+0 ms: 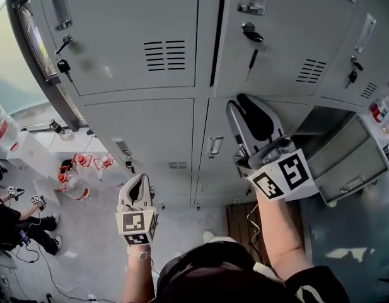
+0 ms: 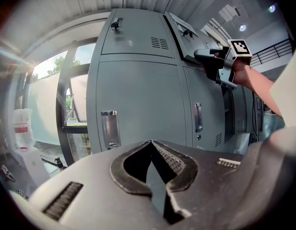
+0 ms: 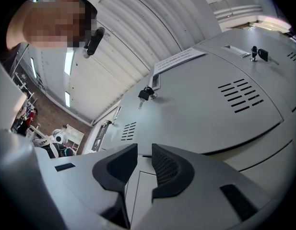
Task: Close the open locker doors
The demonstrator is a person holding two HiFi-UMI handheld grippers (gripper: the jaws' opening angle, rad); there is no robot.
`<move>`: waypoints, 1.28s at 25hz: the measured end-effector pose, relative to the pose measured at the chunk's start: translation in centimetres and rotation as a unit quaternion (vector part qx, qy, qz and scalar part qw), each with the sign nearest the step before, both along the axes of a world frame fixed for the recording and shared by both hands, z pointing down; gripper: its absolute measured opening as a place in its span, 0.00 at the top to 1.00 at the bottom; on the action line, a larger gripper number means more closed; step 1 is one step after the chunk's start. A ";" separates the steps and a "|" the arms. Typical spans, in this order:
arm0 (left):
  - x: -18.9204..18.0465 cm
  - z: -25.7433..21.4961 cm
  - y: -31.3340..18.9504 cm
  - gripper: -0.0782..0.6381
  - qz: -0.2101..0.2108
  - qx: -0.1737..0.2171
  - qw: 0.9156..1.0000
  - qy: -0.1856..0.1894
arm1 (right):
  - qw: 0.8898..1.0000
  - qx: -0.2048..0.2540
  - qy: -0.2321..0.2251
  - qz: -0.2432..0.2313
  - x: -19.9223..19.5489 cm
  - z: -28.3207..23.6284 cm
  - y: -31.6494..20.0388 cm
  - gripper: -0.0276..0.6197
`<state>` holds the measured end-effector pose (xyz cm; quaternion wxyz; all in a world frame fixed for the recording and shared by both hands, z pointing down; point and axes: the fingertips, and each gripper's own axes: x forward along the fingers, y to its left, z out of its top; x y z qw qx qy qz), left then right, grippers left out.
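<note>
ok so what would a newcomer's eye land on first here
A wall of grey lockers fills the head view, and the one open door at lower right breaks the row. The right tongs are raised in front of the locker fronts just left of that opening, jaws slightly apart and empty. The left tongs sit lower at centre left, shut, and keys dangle from the upper locks.

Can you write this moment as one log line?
left gripper: shut, empty | right gripper: open, empty, raised | locker door: open, right side
</note>
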<state>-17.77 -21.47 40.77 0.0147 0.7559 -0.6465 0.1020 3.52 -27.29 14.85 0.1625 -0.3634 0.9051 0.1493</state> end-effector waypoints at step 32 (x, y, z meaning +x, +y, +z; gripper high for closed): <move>1.3 0.8 0.2 0.86 0.039 -0.001 0.999 0.011 | 0.997 -0.059 0.005 0.056 1.5 3.3 -0.7 0.80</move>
